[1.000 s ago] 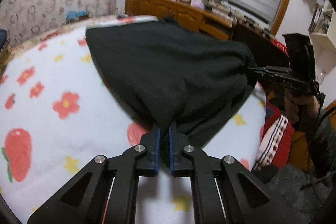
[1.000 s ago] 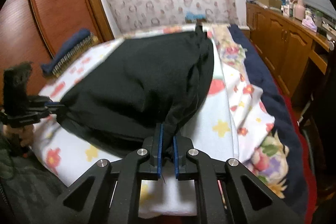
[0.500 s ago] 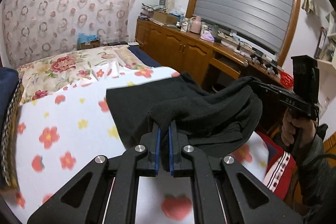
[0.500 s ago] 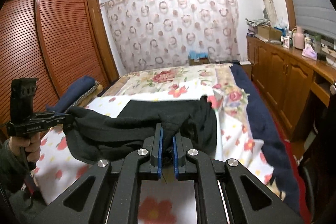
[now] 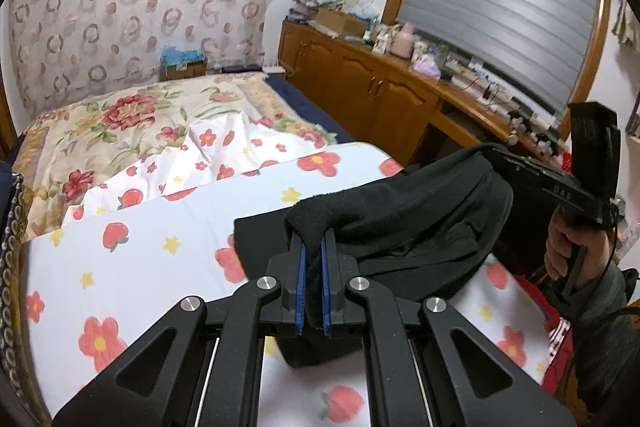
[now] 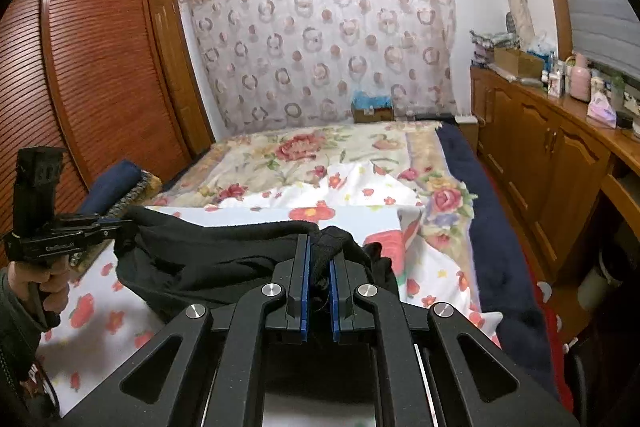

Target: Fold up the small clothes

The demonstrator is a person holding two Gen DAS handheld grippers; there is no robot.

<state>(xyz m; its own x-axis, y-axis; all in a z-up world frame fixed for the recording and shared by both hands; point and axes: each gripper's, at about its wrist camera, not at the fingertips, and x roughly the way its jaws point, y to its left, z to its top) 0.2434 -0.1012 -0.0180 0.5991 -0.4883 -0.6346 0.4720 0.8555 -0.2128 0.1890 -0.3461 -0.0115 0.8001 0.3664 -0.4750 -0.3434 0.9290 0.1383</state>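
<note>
Both our left gripper (image 5: pixel 313 247) and right gripper (image 6: pixel 319 255) are clamped on edges of the black garment (image 5: pixel 412 223), slung between them above the flowered bedsheet (image 5: pixel 160 259), so folding looks barely begun.

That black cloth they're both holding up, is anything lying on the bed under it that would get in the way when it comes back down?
Nothing visible does. The black cloth hangs pinched between the left gripper and right gripper; the strawberry sheet around it is bare.
</note>
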